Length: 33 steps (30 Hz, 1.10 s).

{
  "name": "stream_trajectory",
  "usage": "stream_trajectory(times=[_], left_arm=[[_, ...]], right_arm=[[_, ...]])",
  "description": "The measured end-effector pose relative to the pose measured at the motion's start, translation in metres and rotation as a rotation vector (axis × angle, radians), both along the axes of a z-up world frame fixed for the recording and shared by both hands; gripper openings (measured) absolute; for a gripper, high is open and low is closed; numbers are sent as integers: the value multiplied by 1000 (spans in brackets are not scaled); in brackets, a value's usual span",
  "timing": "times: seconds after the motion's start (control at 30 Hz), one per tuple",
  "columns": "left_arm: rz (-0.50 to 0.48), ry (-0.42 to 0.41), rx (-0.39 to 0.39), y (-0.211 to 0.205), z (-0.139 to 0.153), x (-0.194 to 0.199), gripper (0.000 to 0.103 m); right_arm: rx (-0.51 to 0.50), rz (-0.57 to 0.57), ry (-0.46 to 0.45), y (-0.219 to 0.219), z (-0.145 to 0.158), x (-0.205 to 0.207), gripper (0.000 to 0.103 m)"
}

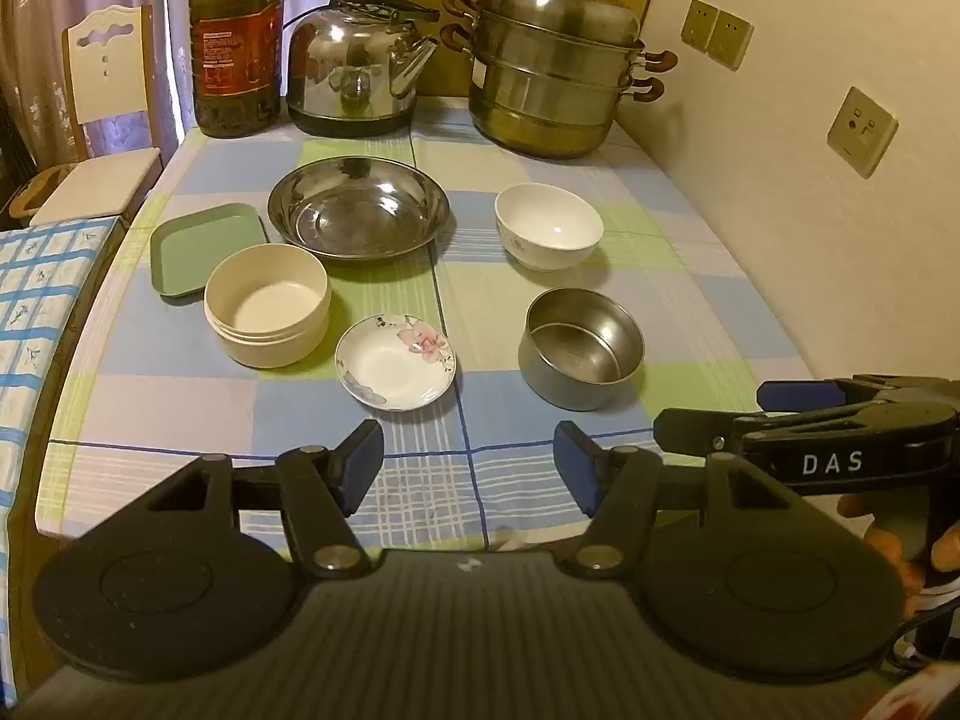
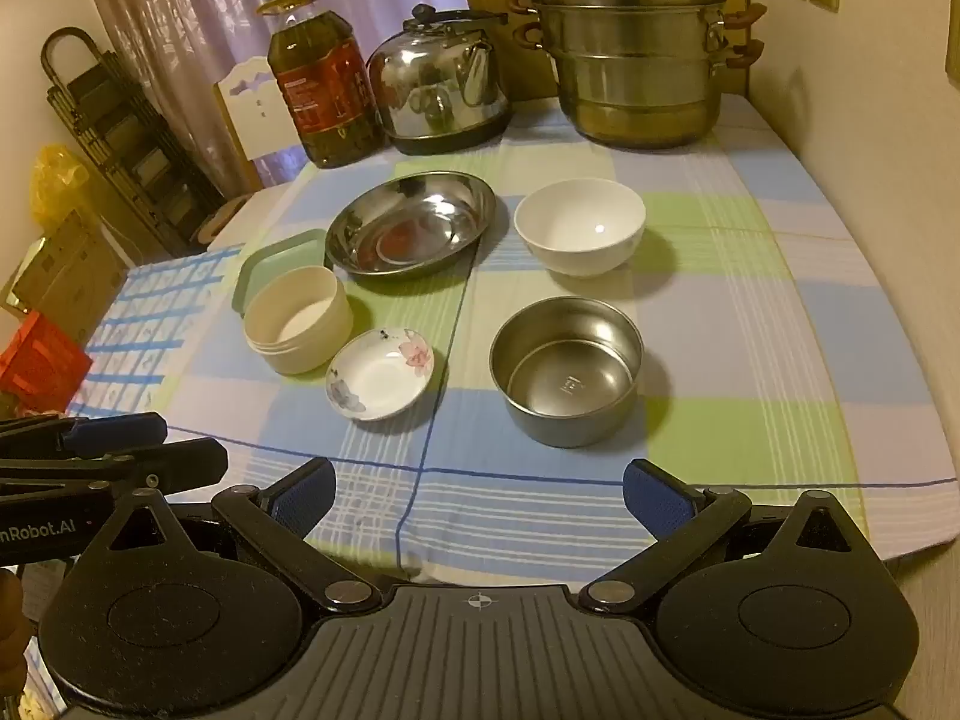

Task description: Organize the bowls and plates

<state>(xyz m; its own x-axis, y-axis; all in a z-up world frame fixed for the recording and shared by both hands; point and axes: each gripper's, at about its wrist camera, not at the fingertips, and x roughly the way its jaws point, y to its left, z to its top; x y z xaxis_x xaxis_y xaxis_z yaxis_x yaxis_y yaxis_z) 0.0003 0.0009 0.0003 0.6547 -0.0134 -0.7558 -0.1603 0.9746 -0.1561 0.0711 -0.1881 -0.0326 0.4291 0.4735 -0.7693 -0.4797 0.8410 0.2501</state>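
Both tools (image 1: 468, 468) (image 2: 480, 501) gape (empty) above tablecloth edge (image 2: 480, 564).

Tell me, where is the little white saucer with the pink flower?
In both views the small white saucer with the pink flower lies near the table's front, between the cream round plastic container on its left and the deep steel bowl on its right.

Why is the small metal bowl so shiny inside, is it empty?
Empty. The small metal bowl stands upright, and its bare bottom shows.

Checked tablecloth (image 1: 540, 312) under scattered dishes.
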Motion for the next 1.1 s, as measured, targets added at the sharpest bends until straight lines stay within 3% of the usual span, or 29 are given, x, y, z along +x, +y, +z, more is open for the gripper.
stream_trajectory(times=[1.1], left_arm=[[0,9,-3,-3,-6,0,60]], right_arm=[[1,0,10,0,-1,2,102]])
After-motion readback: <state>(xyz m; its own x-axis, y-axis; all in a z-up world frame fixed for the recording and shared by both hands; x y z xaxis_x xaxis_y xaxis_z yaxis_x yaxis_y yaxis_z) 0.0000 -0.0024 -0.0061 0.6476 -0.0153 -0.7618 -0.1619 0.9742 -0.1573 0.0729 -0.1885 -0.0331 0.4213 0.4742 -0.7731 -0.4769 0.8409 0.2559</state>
